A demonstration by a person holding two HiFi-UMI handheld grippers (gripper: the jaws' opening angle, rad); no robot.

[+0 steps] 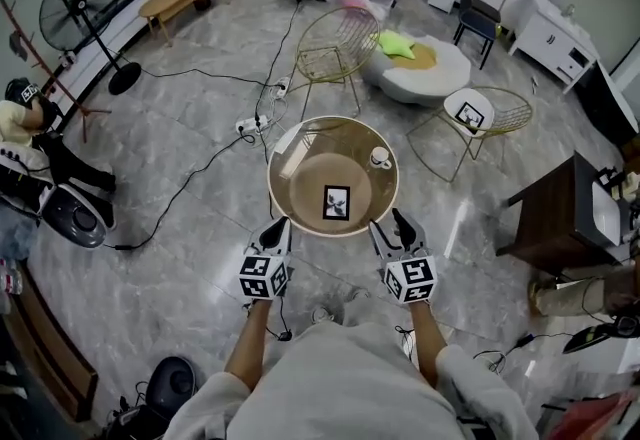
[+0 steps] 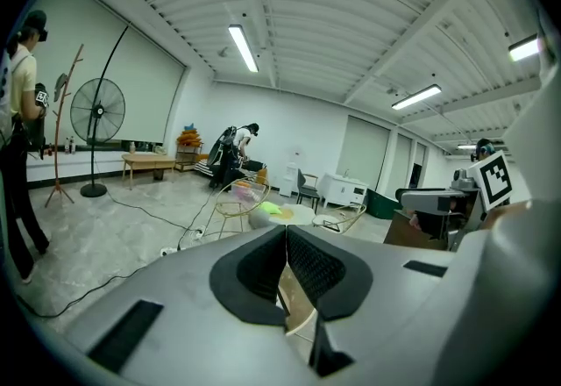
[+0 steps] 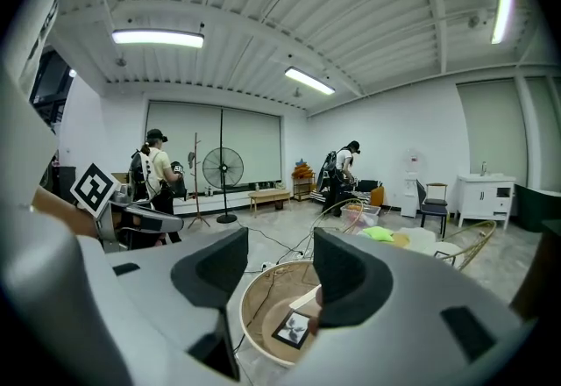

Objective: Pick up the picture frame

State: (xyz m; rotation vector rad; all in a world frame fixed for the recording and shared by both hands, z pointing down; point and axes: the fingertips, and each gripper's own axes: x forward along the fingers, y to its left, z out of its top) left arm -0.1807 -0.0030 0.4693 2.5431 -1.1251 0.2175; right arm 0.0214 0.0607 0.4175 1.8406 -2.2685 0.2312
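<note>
At lower centre, both your grippers sit by the near rim of the round table (image 1: 290,144).
Your left gripper (image 1: 277,226) is closed and empty; your right gripper (image 1: 390,225) is open and empty. The black picture frame (image 1: 336,202) lies flat mid-table.

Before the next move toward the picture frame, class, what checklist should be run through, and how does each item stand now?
1. Picture frame visible and uncovered on the round table: ok.
2. Right gripper jaws apart and empty: ok.
3. Left gripper jaws apart: not ok, they are together.
4. A gripper at the frame: not ok, both hang by the table's near rim.
5. Cup apart from the frame: ok.
6. Frame's edge raised enough to grip: cannot tell.
</note>
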